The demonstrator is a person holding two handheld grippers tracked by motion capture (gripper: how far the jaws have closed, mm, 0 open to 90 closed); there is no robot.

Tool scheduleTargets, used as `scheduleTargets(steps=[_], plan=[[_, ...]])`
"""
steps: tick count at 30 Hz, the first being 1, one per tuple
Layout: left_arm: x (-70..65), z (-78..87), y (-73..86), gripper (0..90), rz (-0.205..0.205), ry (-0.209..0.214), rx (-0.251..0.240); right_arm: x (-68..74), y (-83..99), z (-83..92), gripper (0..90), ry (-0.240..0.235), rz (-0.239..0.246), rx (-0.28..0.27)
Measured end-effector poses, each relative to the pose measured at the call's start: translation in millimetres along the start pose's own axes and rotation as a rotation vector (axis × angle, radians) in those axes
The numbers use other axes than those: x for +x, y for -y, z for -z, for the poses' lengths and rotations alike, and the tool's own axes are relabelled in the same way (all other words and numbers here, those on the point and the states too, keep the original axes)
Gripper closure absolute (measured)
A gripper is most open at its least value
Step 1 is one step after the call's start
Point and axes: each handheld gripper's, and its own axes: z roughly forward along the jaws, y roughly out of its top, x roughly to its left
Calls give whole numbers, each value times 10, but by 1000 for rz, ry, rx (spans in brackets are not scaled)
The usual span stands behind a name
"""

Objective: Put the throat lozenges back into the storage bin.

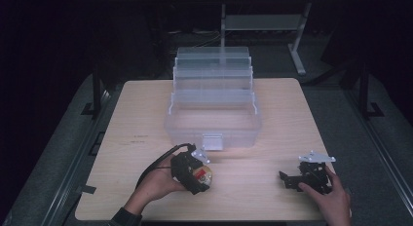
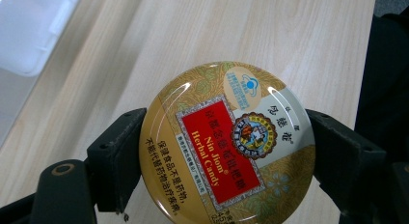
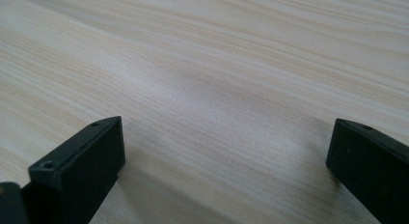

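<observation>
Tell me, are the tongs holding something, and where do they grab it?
The left tongs hold a round Nin Jiom Herbal Candy tin, pinched across its rim on two opposite sides. The right tongs are open over the wooden table, holding nothing.

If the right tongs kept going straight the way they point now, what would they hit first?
Probably nothing but the bare wooden table: the right tongs stand open, angled low over it, with no object ahead as far as their view reaches.

Round candy tin (image 2: 226, 147), lid label: red panel reads "Nin Jiom Herbal Candy" in gold Latin letters, beside a line of Chinese characters. Further Chinese text runs along the gold rim and on the white patch; small print near the edge is illegible.
</observation>
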Motion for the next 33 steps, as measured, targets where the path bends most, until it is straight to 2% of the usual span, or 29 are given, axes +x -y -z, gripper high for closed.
scheduleTargets(steps=[15, 33], plan=[[85, 124, -18, 197, 14, -10, -12, 0, 0, 0, 0, 0, 0, 0], [207, 289, -123, 197, 24, -19, -22, 0, 0, 0, 0, 0, 0, 0]])
